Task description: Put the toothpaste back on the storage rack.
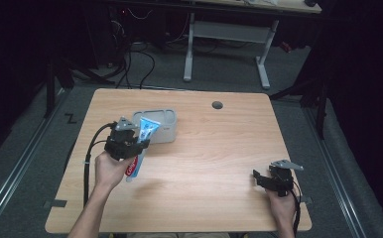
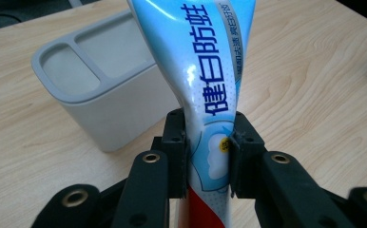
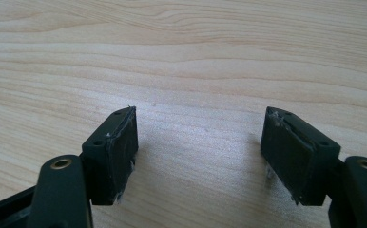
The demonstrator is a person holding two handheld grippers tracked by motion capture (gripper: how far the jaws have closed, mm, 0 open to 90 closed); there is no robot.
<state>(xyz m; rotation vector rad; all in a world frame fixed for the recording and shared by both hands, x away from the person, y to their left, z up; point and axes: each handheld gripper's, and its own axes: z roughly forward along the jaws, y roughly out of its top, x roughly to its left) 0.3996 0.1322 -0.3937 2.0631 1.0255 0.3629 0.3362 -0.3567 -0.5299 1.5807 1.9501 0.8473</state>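
1. My left tongs (image 2: 209,152) are clamped on the tube (image 2: 205,71), one jaw on each flat face, low on the body where the blue print gives way to red. In the high view the left tongs (image 1: 130,141) hold the tube (image 1: 141,148) clear of the bench (image 1: 209,163), tilted, its far end over the near edge of the holder (image 1: 165,130).

2. The tube is a soft laminate that creases under the jaws. I judge it light, glossy and somewhat slippery, likely to swing or slide if held loosely. The body gives under pressure, so a hard squeeze near the cap could force paste out. The best hold is across the flat faces near the middle, as now, with moderate pressure.

3. The holder (image 2: 96,80) is a grey box with two open compartments, upright on the bench just beyond the tube. I judge it rigid but light enough to shift if the tube knocks it.

4. My right tongs (image 3: 198,142) stand open with nothing between the jaws, low over bare bench (image 3: 186,57). In the high view the right tongs (image 1: 264,179) sit well apart from the tube, near the right edge.
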